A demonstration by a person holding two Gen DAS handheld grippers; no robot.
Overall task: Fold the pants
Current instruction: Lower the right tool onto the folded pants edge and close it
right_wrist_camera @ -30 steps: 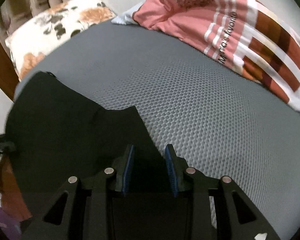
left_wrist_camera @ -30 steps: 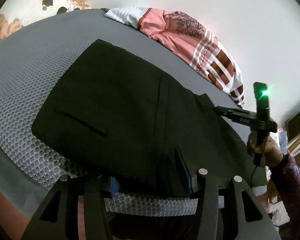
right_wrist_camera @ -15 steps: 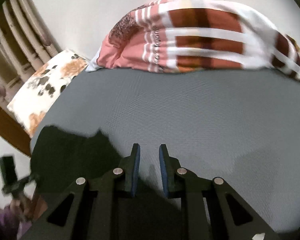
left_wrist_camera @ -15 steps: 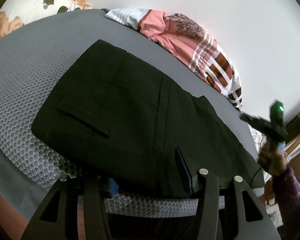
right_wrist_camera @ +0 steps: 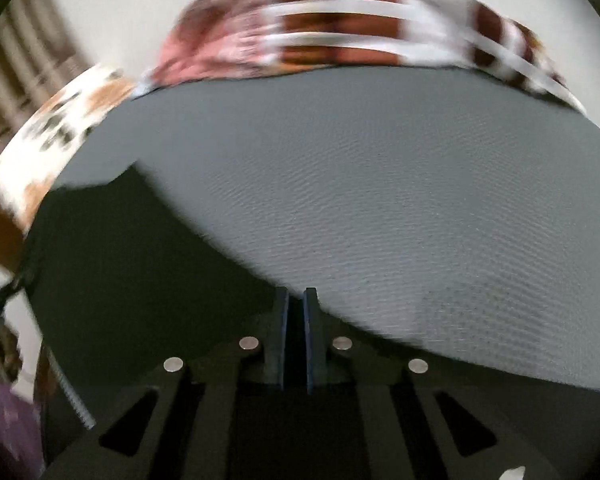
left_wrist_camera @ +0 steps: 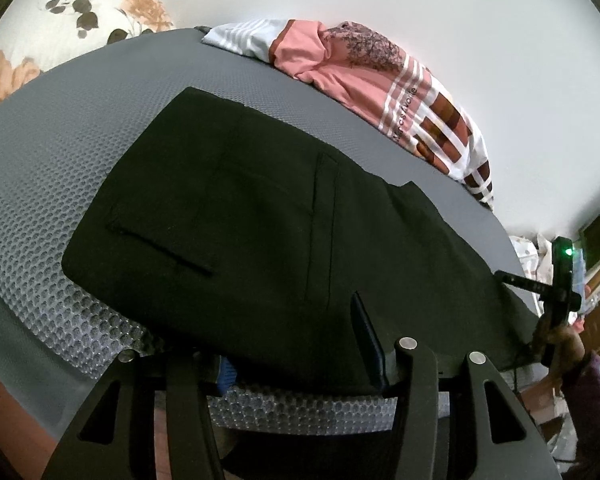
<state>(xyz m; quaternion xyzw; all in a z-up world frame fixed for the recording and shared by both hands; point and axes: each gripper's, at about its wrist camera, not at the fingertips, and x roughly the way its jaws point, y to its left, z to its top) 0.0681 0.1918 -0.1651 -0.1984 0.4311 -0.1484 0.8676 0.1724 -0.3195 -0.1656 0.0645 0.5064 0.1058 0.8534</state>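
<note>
Right gripper [right_wrist_camera: 296, 312] fingers now closed above grey bed [right_wrist_camera: 380, 220].

Pants [left_wrist_camera: 236, 216]: matt black woven cloth, smooth, stitched pocket seams. Mattress cover [left_wrist_camera: 60, 152]: grey mesh fabric, honeycomb texture, rough-looking. Far blanket [left_wrist_camera: 380, 80]: soft printed cloth, pink and brown. Left gripper [left_wrist_camera: 296, 344]: matt black plastic, bright metal pins, blue finger pads. Wall [left_wrist_camera: 420, 8]: smooth, matt white.

Soft even indoor light, strong fisheye bending, heavy motion blur across the right wrist view.
</note>
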